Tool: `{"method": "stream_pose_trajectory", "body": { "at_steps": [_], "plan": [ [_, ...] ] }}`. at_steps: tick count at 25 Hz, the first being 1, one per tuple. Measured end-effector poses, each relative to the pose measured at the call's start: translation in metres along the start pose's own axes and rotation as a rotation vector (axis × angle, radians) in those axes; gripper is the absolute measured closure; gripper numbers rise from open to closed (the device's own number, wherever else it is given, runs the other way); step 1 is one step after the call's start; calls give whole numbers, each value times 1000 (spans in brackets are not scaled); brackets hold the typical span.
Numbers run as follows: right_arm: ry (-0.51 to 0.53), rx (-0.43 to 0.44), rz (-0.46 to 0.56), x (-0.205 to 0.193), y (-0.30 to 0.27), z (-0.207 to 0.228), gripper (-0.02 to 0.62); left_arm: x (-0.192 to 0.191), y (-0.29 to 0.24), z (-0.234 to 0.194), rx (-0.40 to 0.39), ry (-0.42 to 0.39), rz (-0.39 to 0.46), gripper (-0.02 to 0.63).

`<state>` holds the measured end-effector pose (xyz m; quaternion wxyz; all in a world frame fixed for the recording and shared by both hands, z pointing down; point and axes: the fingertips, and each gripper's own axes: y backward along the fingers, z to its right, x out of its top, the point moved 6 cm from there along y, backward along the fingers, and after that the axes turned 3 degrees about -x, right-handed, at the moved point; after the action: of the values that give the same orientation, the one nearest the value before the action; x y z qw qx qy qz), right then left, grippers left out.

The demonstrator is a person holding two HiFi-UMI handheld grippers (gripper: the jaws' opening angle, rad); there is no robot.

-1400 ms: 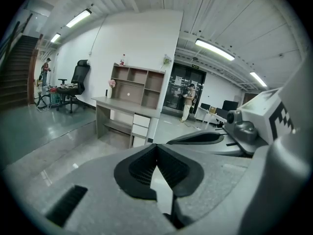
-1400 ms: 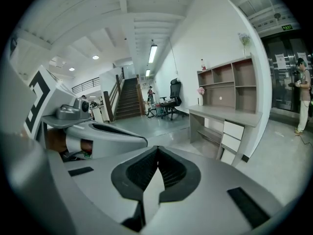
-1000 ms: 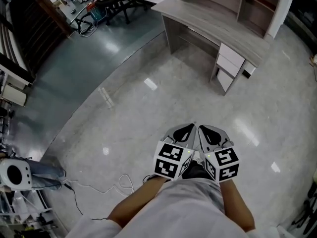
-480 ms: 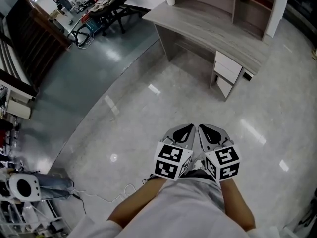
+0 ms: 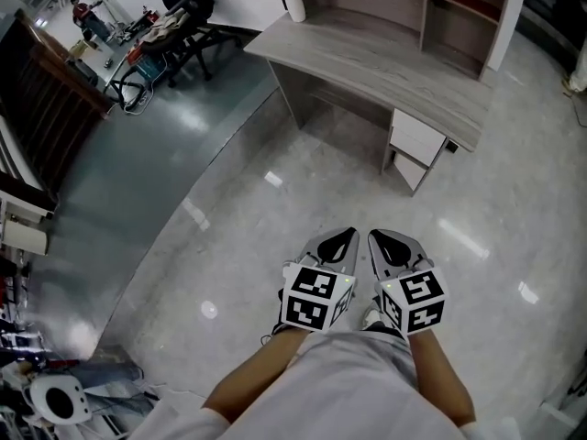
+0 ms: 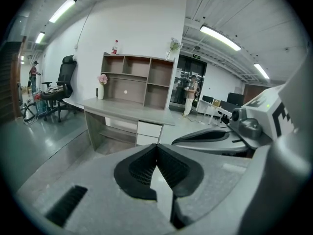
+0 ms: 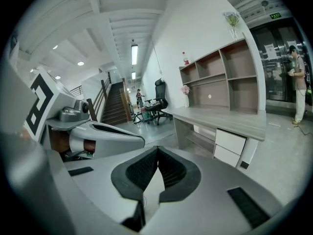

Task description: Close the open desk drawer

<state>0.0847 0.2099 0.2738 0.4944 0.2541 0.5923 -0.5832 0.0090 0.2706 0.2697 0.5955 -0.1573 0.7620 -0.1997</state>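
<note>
The left gripper point(image 6: 157, 146) and the right gripper point(image 7: 157, 150) were both pressed together with nothing in them, so a fast push could slip off the drawer point(image 5: 410, 167) or slam it. The white drawer was far off, under the right end of the desk point(image 5: 385, 62), and seemed to stick out a little

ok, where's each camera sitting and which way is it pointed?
Head view: on the person's head, looking steeply down toward the desk; shows both forearms, left gripper and right gripper.
Left gripper view: on the left gripper, along its shut jaws toward the desk; right gripper at its right edge.
Right gripper view: on the right gripper, along its shut jaws toward the desk; left gripper at its left edge.
Shared: all three see the desk and its drawers.
</note>
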Motion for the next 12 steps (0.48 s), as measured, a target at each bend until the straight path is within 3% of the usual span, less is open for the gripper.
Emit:
{"method": "stream_pose_trajectory", "body": {
  "at_steps": [12],
  "plan": [
    [-57, -170, 1, 68, -130, -49, 595, 46, -8, -152, -181, -63, -25, 604]
  ]
}}
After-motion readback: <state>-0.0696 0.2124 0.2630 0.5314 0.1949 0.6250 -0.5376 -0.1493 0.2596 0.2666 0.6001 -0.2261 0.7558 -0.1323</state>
